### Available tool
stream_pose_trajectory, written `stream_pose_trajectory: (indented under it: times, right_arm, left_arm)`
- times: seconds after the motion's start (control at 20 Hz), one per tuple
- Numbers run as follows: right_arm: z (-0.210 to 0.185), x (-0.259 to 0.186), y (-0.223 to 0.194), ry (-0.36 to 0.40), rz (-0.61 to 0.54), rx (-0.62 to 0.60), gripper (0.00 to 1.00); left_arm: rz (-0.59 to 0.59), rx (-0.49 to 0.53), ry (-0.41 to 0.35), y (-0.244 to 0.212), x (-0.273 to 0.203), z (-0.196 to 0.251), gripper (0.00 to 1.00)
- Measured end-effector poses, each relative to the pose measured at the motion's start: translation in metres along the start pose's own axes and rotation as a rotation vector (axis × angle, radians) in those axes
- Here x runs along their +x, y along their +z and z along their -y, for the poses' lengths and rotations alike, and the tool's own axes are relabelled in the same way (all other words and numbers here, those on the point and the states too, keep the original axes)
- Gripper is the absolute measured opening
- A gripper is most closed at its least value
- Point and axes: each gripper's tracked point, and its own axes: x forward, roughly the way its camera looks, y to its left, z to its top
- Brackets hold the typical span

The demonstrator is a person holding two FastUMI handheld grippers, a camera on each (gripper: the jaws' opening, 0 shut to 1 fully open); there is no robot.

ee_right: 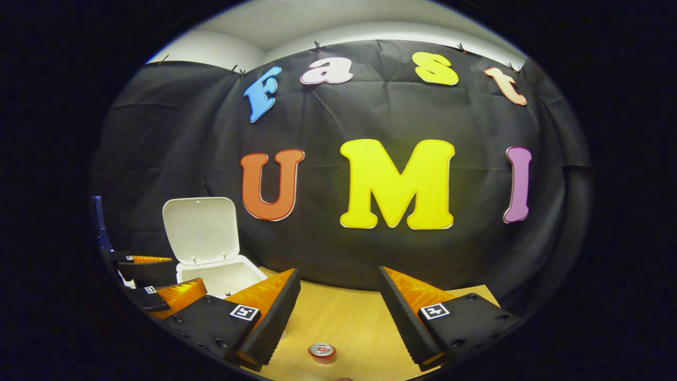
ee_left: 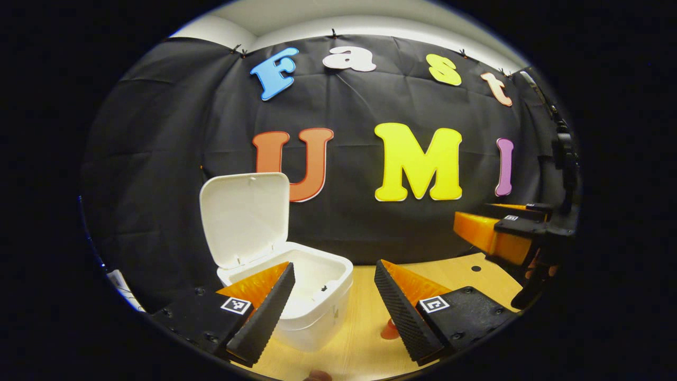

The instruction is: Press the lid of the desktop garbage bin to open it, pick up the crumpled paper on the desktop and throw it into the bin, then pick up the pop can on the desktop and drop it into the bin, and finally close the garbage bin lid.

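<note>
Bin (ee_left: 312, 301) at seven o'clock on the counter (ee_right: 344, 323), lid (ee_left: 246, 217) up; left tongs (ee_left: 333, 301) and right tongs (ee_right: 338, 312) gape empty; can (ee_right: 322, 351) upright at six o'clock, an off-centre pinch might topple it

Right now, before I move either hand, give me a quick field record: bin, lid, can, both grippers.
bin: white desktop garbage bin, on the wooden table, left of centre
lid: lid open, standing upright at the back of the bin
bin contents: interior partly hidden, cannot tell
pop can: pop can upright on the table, below the right gripper
left gripper: left gripper, fingers apart, empty, next to the bin
right gripper: right gripper, fingers apart, empty, above the can
</note>
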Motion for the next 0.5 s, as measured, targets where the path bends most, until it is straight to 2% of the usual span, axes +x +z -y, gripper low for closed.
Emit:
stream_pose_trajectory:
  times: [0.25,0.5]
  right_arm:
    - [0.066,-0.022,-0.004,-0.142,0.006,-0.008,0.94]
    - [0.100,-0.040,-0.011,-0.218,-0.007,0.003,0.94]
  left_arm:
    - [-0.027,-0.004,-0.091,-0.018,0.019,0.046,0.99]
    - [-0.082,0.036,-0.172,-0.060,0.037,0.085,0.99]
